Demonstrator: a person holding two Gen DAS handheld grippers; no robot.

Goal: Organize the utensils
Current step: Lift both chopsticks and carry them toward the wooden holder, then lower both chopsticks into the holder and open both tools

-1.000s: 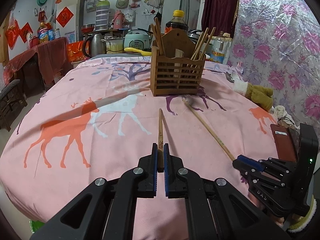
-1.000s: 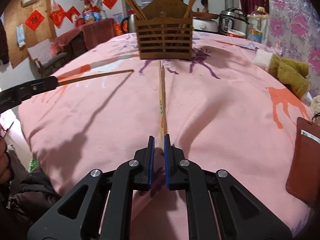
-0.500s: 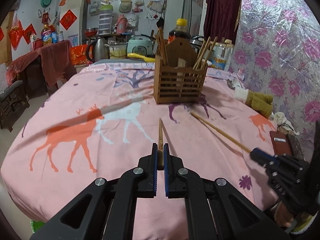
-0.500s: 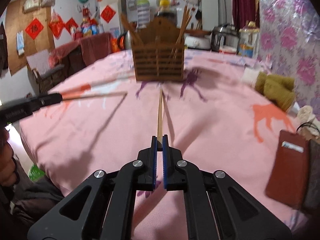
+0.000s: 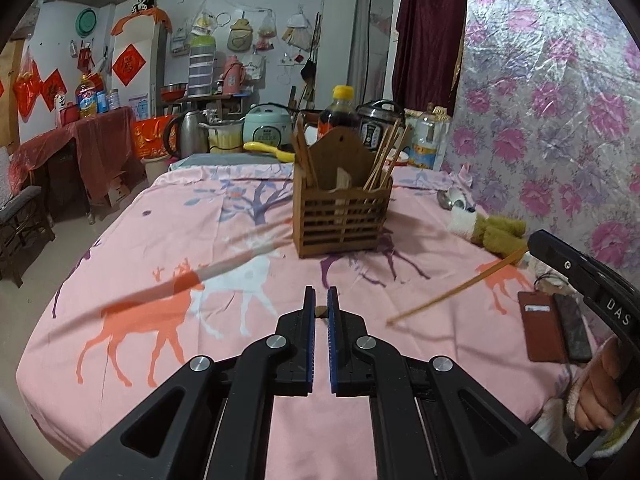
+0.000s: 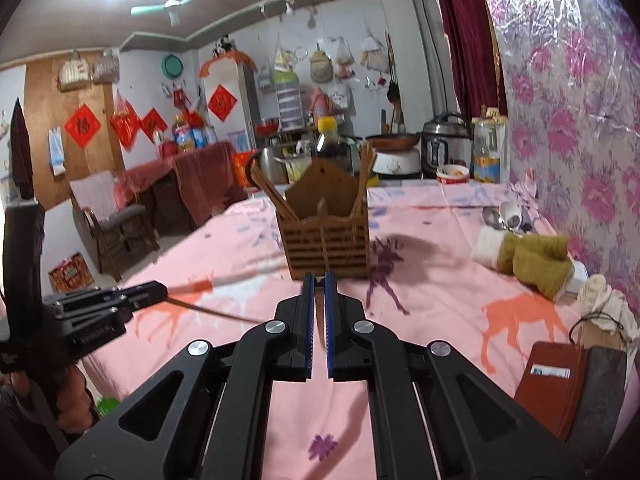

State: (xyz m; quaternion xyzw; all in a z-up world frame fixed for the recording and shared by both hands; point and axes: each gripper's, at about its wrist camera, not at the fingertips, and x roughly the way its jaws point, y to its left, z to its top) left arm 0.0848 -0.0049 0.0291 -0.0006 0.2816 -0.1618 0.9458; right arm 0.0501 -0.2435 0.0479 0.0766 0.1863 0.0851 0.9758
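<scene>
Left wrist view showed the left tool (image 5: 319, 312) clamped on the butt of a thin wooden chopstick (image 5: 320, 311), of which only the end showed between the blue pads; from the right wrist view its dark shaft (image 6: 208, 311) ran out level from the tool, clear of the pink deer-print cloth (image 5: 168, 264) covering the bench. The right tool (image 6: 318, 300) was likewise closed on a second pale wooden chopstick (image 5: 452, 291), seen from the left wrist view slanting from the tool at the right down toward the near middle of the cloth, its free tip above the surface. Both chopsticks were therefore held in the air, one per tool. The brown slatted wooden utensil holder (image 5: 342, 216) stood upright at the far middle of the bench, with other chopsticks already leaning in its left and right compartments.

Judgement: the step in hand was the carry, after pick-up and before insertion. The next move would call for bringing each chopstick over the holder, tipping it toward upright with the free end downward, and lowering it into an open compartment before parting the pads. Care would be needed to keep the two shafts from crossing and to avoid nudging the holder.
</scene>
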